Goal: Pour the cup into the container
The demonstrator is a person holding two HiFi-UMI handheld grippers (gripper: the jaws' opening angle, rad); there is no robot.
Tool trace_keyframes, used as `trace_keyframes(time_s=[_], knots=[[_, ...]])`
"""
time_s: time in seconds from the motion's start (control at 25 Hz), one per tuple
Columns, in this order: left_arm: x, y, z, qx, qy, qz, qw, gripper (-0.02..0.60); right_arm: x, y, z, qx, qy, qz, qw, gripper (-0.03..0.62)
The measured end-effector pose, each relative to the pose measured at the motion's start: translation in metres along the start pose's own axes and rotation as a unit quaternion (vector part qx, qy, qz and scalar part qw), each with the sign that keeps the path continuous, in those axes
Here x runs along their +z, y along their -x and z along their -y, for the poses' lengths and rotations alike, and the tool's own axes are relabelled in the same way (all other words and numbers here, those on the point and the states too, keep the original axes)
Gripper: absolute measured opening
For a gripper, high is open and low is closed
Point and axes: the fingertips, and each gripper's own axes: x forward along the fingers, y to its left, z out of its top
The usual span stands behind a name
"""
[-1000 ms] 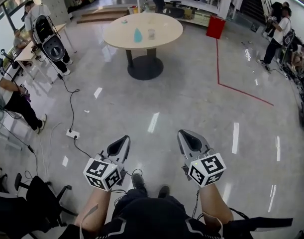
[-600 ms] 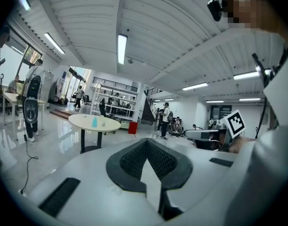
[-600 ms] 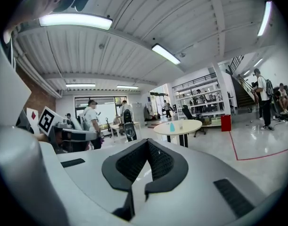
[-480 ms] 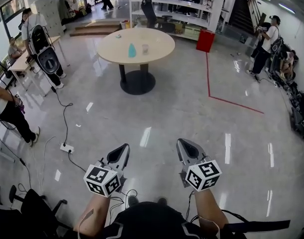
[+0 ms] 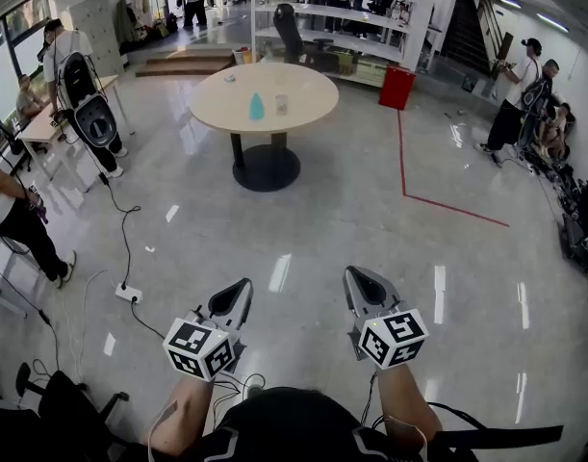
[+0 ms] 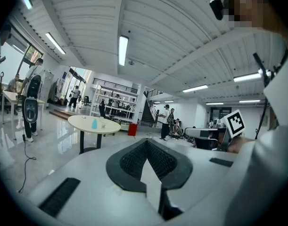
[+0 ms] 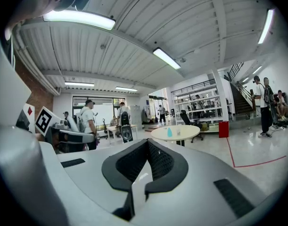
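Both tongs low in the head view, well apart from the task's things: left gripper [image 5: 241,289] at lower centre-left, right gripper [image 5: 356,277] at lower centre-right, each shut tight and empty, the ribbed pads meeting along one seam in either gripper view. Far off in the upper centre, a round table [image 5: 313,94] on a single pedestal, carrying the blue container [image 5: 257,108] with the pale cup [image 5: 281,105] just beside it at its right. Between tongs and table, a broad stretch of glossy floor [image 5: 303,219], open down the middle. Hemmed at the left by a trailing cable and power strip [image 5: 128,295], a seated person [image 5: 14,215] and an office chair [image 5: 58,407] in the lower left corner; at the right by a red floor line [image 5: 438,200] running up to a red bin [image 5: 396,87], with standing people [image 5: 520,114] at the upper right edge. Shelving [image 5: 342,12] behind the table. Compared with a second ago: table lower in the frame, the shoes once seen between the tongs gone from view, grippers at much the same spots. Only in the gripper views: ceiling lights and staircase; only in the head view: cable and chair.
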Motion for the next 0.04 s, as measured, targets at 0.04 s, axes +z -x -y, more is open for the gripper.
trace_keyframes(time_s=[0.04], knots=[[0.0002,-0.0007,-0.0009,0.0,0.0,0.0,1.0,0.0,-0.0006,-0.001,0.0001,0.0,0.001,-0.001,1.0,0.005]])
